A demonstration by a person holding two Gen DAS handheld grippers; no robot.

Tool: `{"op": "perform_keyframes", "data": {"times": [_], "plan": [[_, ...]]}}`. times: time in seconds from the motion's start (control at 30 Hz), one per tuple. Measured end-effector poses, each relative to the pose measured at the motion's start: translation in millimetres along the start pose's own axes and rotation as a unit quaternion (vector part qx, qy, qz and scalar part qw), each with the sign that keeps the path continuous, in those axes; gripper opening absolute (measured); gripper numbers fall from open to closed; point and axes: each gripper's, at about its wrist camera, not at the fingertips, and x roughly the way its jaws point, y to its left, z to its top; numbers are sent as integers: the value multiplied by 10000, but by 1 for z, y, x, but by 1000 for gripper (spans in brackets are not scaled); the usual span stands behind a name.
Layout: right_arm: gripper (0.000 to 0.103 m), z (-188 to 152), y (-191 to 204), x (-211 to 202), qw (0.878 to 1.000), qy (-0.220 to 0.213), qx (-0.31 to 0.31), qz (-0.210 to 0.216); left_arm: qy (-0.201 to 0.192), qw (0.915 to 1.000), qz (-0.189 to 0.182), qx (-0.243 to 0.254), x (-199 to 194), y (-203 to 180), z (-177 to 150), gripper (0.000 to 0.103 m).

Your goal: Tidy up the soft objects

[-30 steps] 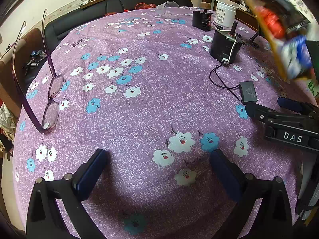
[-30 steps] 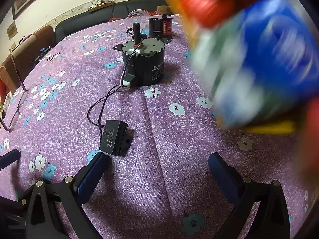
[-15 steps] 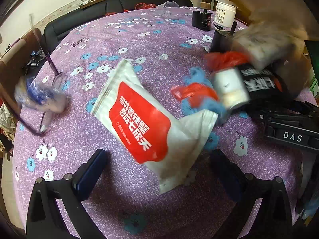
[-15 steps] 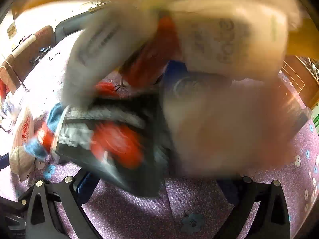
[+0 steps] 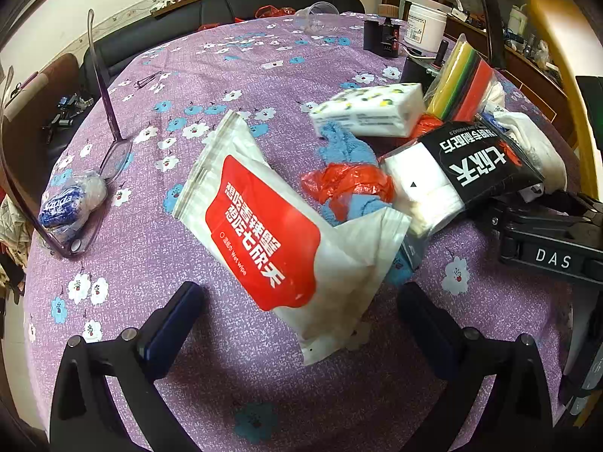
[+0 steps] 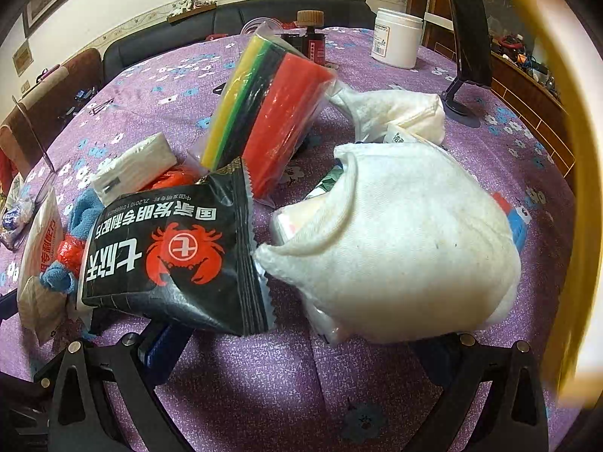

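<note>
Tablecloth [image 5: 241, 86] is woven purple cloth, matt, kinda coarse w/ printed flowers. Red-and-white wipe pack [image 5: 271, 233] = crinkly plastic film, semi-glossy. Black crab packet [image 6: 169, 252] at 3 o'clock of it is shiny foil-type plastic w/ a serrated edge. White cloth [image 6: 407, 248] looks like soft fuzzy fleece, matt. Blue towel [image 5: 346, 147] is fluffy terry. Sponge stack [image 6: 271, 113] sits in clear glossy wrap. Gripper pads [image 5: 169, 324] look matt, rubbery.

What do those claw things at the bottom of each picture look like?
Both are alike: the left gripper and right gripper have black angular frames studded with silver bolts and dark blue finger pads. The right one's side carries white "DAS" lettering.
</note>
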Motion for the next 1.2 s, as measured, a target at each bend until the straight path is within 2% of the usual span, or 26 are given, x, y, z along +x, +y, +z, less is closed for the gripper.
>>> {"op": "perform_keyframes", "data": {"times": [1.2], "plan": [[102, 1, -1, 1, 10000, 4, 1, 3, -5, 10000, 3, -6, 1, 0, 1, 103]]}}
